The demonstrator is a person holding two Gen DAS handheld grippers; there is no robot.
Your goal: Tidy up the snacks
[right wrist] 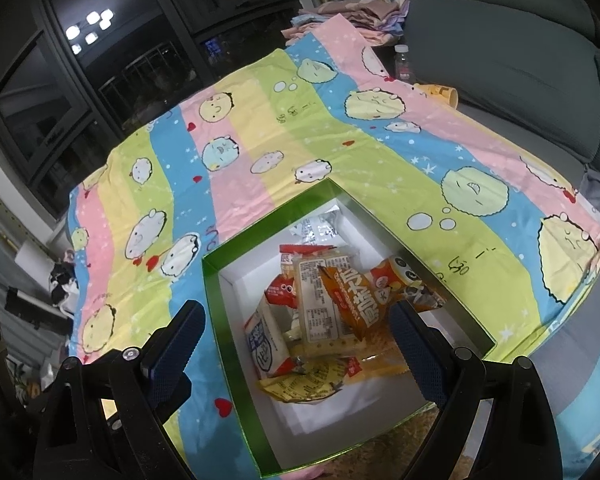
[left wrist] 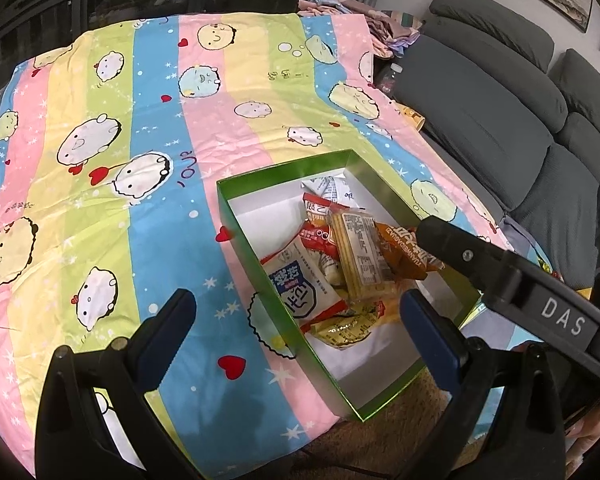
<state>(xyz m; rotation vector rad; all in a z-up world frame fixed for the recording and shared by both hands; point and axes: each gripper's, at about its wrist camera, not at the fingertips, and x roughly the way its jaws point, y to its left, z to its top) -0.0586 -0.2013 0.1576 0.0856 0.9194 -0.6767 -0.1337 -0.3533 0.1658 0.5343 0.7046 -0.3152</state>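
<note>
left wrist view: left gripper (left wrist: 296,312) spread, empty, near the green box (left wrist: 256,256) on the striped cloth (left wrist: 140,140); snack packets (left wrist: 356,256) piled inside. right wrist view: right gripper (right wrist: 296,324) spread, empty, above the orange packet (right wrist: 350,300) in the box.

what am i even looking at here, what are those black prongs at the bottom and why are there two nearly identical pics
No robot here: a person holds a two-finger claw in each hand, each carrying a fisheye camera looking along its fingers. One picture comes from the left claw, the other from the right claw; the black prongs are their fingers. Both claws are open and hold nothing. The left view also shows the right claw's body reaching in from the side. Below them a green box sits on a striped cartoon-print cloth, with snack packets piled inside. A grey sofa stands behind.
</note>
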